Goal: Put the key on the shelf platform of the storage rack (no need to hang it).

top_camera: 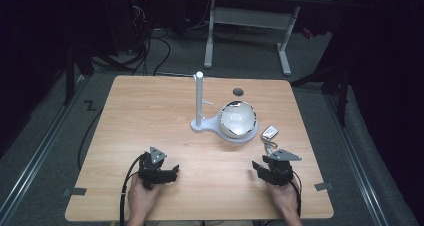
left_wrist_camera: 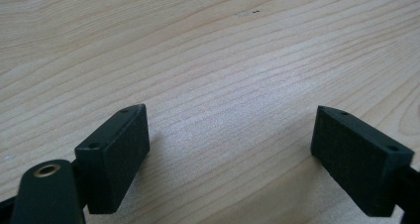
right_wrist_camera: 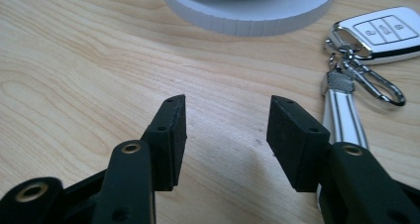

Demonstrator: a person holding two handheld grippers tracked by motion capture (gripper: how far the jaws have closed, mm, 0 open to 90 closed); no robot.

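On table, right side: car key fob (right_wrist_camera: 381, 33) with clip and striped strap (right_wrist_camera: 341, 117); button icons too small to read.
Bowl (top_camera: 238, 118): white, on round base of white stand (top_camera: 200, 103); contents cannot be told.
Right gripper (right_wrist_camera: 227, 130): jaws apart, nothing between, strap just beside right jaw.
Left gripper (left_wrist_camera: 230, 154): jaws spread wide over bare wood.

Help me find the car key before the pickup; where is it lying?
In the high view the car key lies flat on the table, right of the white round base and just ahead of the right claw.
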